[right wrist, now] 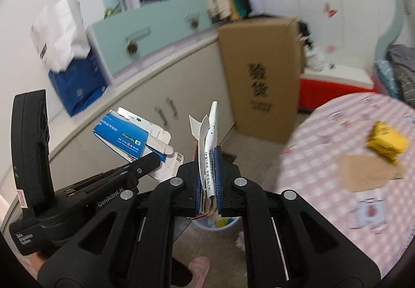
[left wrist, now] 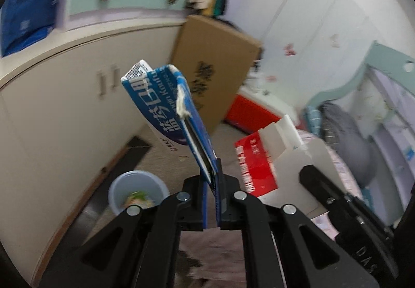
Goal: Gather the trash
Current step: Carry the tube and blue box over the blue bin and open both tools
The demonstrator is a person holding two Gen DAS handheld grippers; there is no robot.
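Nearest in the left wrist view, the left gripper (left wrist: 212,206) is clamped on the lower end of a flattened blue carton (left wrist: 166,106), whose pinched end is hidden between the fingers; the carton's long axis runs up and to the left, away from the camera, its torn top flap farthest out; below it on the floor stands a pale blue bin (left wrist: 137,190), partly cut off by the gripper arm, with blurred scraps inside that are hard to make out; to the right, the right gripper's white and black body holds a red and white carton (left wrist: 255,158); in the right wrist view the right gripper (right wrist: 208,184) is closed on that folded red and white carton (right wrist: 208,148), seen edge-on and pointing straight up; the bin below is mostly hidden; right, on a pink checked tablecloth (right wrist: 324,132), lie a brown cardboard piece (right wrist: 368,171) and a yellow packet (right wrist: 387,142), both blurred; farther back a tall cardboard box (right wrist: 259,75) stands upright against the cabinets
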